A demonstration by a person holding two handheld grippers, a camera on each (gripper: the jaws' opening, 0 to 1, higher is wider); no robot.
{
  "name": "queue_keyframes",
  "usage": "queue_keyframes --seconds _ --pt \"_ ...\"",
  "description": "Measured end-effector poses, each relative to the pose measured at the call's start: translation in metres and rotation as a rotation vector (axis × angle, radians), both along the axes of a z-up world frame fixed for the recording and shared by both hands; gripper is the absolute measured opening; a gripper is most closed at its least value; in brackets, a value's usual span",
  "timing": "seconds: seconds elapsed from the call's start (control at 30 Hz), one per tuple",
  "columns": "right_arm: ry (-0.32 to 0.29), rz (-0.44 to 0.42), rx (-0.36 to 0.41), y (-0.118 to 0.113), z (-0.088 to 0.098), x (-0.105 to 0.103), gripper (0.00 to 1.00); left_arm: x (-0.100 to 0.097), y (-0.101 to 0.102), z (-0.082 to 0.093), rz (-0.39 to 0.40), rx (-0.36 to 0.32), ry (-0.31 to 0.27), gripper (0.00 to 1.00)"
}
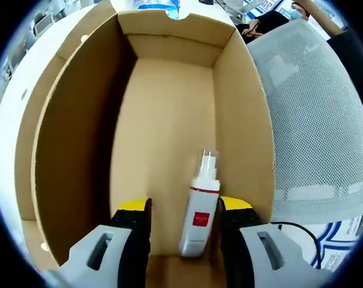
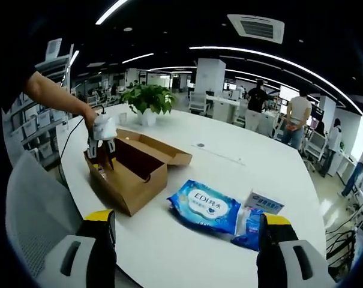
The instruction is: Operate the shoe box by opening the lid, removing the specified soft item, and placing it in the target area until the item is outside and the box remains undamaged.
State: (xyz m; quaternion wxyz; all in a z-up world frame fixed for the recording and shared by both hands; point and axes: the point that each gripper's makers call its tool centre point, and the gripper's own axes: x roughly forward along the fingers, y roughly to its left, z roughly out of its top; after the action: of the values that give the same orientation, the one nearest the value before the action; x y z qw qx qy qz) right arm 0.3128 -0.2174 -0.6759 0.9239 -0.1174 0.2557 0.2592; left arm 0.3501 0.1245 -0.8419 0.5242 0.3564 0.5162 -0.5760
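Left gripper view: shoe box (image 1: 73, 138), lid open, cardboard interior. Contents: 1 white bottle (image 1: 200, 210) with red label, lying on the floor between the wide-apart jaws of the left gripper (image 1: 186, 210), not clamped. Right gripper view: right gripper (image 2: 187, 225) jaws wide, empty, above the white table (image 2: 241, 153); blue wipes pack (image 2: 205, 206) outside, well apart from the box. Risk: jaw tips closing askew could scrape or tear the cardboard wall, or squeeze the bottle crooked.
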Motion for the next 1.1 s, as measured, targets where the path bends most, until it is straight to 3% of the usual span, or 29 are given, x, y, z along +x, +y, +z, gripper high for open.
queue_keyframes --seconds 0.2,0.43,0.6,1.1 --pt "0.005 0.000 -0.001 0.001 -0.002 -0.001 1.00 -0.002 0.001 -0.006 -0.016 -0.001 -0.006 0.35" --pt "-0.003 -0.007 -0.004 0.000 0.001 -0.001 1.00 0.006 0.004 -0.009 -0.069 -0.002 -0.066 0.27" --pt "-0.006 -0.014 0.005 0.001 0.001 -0.002 1.00 0.005 0.004 -0.010 -0.075 0.001 -0.075 0.27" --pt "-0.005 -0.019 0.008 0.003 0.000 -0.004 1.00 0.005 0.006 -0.010 0.053 0.035 -0.081 0.22"
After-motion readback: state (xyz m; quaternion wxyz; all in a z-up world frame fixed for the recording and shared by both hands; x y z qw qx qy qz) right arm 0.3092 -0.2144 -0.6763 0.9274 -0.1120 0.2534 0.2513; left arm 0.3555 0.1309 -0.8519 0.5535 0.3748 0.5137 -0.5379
